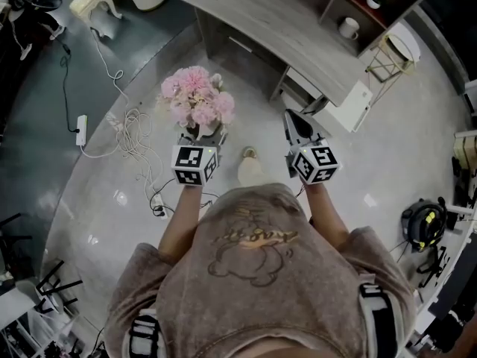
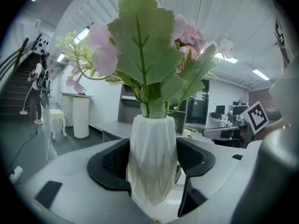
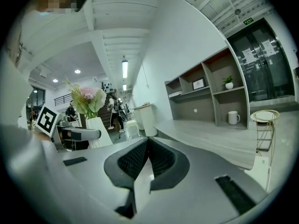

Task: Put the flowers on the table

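A bunch of pink flowers point(image 1: 197, 100) with green leaves stands in a white faceted vase point(image 2: 152, 164). My left gripper point(image 1: 200, 136) is shut on that vase, its black pads pressed against both sides, and holds it upright above the floor. The flowers point(image 2: 187, 34) fill the top of the left gripper view. My right gripper point(image 1: 296, 127) is to the right, shut with nothing between its jaws; its pads point(image 3: 148, 158) meet. From the right gripper view the flowers point(image 3: 87, 99) and vase show at the left. The long grey wooden table point(image 1: 283, 28) lies ahead.
A shelf unit point(image 1: 373, 6) with a white mug point(image 1: 348, 27) stands behind the table. A wire side table point(image 1: 393, 53) is at its right end. White cables and a power strip point(image 1: 80, 129) lie on the floor at left, a small white stool point(image 1: 95, 6) further back.
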Tool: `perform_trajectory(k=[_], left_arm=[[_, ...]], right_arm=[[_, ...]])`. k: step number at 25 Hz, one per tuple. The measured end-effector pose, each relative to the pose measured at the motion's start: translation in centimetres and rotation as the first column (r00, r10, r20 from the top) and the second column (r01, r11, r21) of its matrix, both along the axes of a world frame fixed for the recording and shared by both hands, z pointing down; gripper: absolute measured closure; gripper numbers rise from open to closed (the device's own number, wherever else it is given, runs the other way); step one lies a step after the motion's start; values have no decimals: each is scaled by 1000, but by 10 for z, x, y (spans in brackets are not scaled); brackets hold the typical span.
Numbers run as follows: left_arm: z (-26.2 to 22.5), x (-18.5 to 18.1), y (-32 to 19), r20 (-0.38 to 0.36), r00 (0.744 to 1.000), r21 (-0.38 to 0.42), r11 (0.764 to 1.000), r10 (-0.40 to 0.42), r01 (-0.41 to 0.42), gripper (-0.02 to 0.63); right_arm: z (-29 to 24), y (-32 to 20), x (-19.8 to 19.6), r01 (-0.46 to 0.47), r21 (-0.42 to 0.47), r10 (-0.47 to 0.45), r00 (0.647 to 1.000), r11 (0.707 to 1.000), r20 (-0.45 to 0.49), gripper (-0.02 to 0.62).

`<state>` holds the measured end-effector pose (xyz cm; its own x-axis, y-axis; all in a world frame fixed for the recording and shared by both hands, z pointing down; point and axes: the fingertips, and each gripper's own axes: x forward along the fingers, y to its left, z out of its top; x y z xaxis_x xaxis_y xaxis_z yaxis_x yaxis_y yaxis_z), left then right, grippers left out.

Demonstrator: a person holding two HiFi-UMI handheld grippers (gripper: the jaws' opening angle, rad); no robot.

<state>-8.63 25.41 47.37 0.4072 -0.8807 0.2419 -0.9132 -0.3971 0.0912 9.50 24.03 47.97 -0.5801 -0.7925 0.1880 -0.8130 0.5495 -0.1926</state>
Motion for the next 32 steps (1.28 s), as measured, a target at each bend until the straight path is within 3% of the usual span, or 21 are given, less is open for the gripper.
perform_trajectory(k=[14, 25, 32], left_arm=[[-19, 10, -143, 7, 999, 37, 998, -49, 49, 287], [-22, 8, -207, 43, 997, 56, 997, -60, 58, 287], [-17, -5, -260, 35, 998, 54, 997, -50, 48, 287]], right_arm=[[-21, -148, 15, 36, 24, -37, 999, 999, 8, 600], [-12, -214, -1, 92, 3, -92, 996, 996, 11, 600], [-6, -262, -11, 80, 0, -80, 997, 997, 9, 599]])
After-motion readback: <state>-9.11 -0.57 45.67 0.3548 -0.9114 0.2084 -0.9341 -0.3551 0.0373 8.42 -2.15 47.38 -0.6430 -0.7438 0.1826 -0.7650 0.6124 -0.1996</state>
